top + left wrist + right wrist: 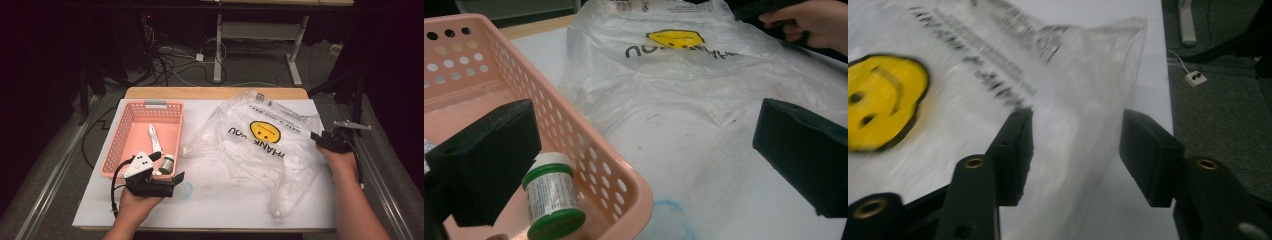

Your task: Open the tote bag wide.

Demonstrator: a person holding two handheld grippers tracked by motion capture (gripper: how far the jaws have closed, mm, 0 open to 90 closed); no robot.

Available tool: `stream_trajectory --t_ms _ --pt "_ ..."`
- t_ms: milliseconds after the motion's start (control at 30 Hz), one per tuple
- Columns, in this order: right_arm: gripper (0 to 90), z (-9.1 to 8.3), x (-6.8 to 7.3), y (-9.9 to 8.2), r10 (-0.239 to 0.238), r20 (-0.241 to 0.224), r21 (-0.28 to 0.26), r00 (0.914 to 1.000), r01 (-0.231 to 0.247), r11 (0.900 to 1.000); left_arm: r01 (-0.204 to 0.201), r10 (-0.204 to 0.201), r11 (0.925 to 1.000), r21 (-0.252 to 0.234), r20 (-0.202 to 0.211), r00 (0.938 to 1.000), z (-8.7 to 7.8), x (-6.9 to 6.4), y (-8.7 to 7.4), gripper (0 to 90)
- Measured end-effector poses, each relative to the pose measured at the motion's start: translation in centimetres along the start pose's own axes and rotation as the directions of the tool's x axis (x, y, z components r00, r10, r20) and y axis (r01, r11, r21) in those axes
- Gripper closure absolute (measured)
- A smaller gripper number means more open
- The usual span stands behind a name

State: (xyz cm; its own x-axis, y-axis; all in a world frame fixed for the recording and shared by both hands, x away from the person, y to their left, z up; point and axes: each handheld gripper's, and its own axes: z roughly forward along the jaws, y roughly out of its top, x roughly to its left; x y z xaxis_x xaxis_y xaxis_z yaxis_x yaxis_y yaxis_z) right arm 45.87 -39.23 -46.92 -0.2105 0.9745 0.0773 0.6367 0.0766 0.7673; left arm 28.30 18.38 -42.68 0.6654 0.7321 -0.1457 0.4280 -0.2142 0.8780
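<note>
A pink basket [123, 131] stands at the table's left and holds a white tube [154, 137] and a small green-capped bottle [167, 163]. My left gripper [167, 166] is open at the basket's near right corner, one jaw over the basket beside the bottle [551, 197], the other over the table. A crumpled clear plastic bag [250, 145] with a yellow smiley face covers the middle and right. My right gripper [317, 139] is at the bag's right edge. Its jaws [1078, 120] stand apart over the bag's [948, 75] edge, not pressing it.
The white tabletop [225, 205] has a faint blue ring mark [186, 190] near the left gripper. The basket wall [589, 165] runs close along the left jaw. Beyond the table are desk legs [218, 50] and cables on the floor. The table's right edge is just past the right gripper.
</note>
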Motion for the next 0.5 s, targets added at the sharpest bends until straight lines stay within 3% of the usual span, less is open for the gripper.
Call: stream_trajectory --t_ms 133,167,200,267,333,500 --pt "40.9 3.1 -1.1 1.3 0.022 0.010 0.065 0.9997 -0.023 0.9976 -0.010 0.010 0.9999 0.008 0.007 0.9999 0.2 -0.2 -0.1 0.0" --pt "46.6 3.8 -1.0 1.6 -0.014 0.027 0.083 0.9995 0.012 0.9965 -0.015 0.015 0.9998 0.010 0.009 0.9999 0.2 -0.2 -0.1 0.0" --pt "46.6 3.8 -1.0 1.6 -0.014 0.027 0.083 0.9995 0.012 0.9965 -0.014 0.014 0.9998 0.011 0.010 0.9998 0.3 -0.2 -0.1 0.0" --pt "65.0 3.9 -0.6 1.6 -0.066 0.016 0.089 0.9977 0.064 0.9940 -0.014 0.014 0.9998 0.013 0.014 0.9998 0.4 -0.1 -0.2 0.0" --pt "85.3 3.7 -0.5 1.5 -0.076 0.026 0.093 0.9968 0.073 0.9930 -0.019 0.018 0.9997 0.019 0.016 0.9997 0.5 -0.1 -0.2 0.0" --pt "90.0 1.6 -1.1 0.2 -0.043 0.083 0.082 0.9957 0.036 0.9960 -0.027 0.027 0.9994 0.021 0.015 0.9995 0.6 -0.1 -0.2 0.0"
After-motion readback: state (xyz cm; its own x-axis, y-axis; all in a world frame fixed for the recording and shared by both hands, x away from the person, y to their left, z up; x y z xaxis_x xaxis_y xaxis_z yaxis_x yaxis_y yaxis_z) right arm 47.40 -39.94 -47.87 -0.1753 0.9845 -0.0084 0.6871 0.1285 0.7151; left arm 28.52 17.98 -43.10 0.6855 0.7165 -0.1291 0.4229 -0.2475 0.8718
